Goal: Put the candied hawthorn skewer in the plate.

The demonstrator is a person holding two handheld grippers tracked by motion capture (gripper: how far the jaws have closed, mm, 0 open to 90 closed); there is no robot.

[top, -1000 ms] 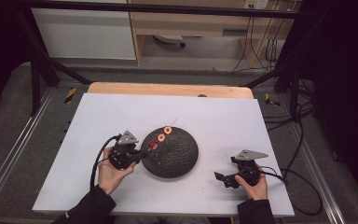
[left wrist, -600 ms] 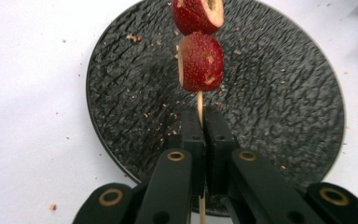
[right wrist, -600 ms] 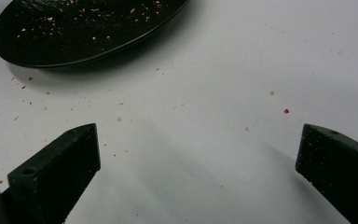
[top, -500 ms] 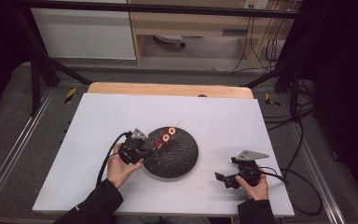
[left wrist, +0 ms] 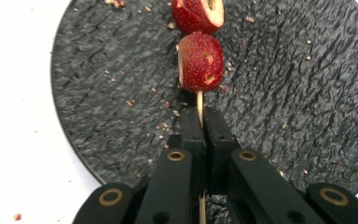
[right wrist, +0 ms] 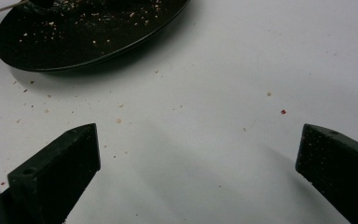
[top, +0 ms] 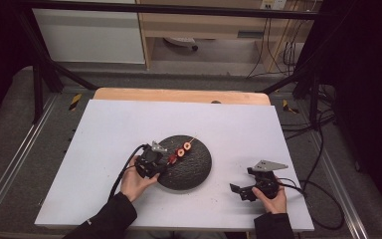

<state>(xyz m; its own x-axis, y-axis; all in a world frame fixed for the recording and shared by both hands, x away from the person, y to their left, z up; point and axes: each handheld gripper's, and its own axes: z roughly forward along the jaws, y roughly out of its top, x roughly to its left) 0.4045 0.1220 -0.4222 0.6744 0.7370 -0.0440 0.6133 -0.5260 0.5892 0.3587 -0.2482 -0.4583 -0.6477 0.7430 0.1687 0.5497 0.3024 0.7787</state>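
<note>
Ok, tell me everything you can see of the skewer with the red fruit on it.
The skewer is a thin pale wooden stick threaded through red fruit pieces with pale cut faces and speckled skin. Two show in the left gripper view; the high view suggests a third. It is held over the dark textured plate, and whether it touches the plate cannot be told. The left gripper is shut on the bare stick below the fruit. The far tip points away past the fruit.
</note>
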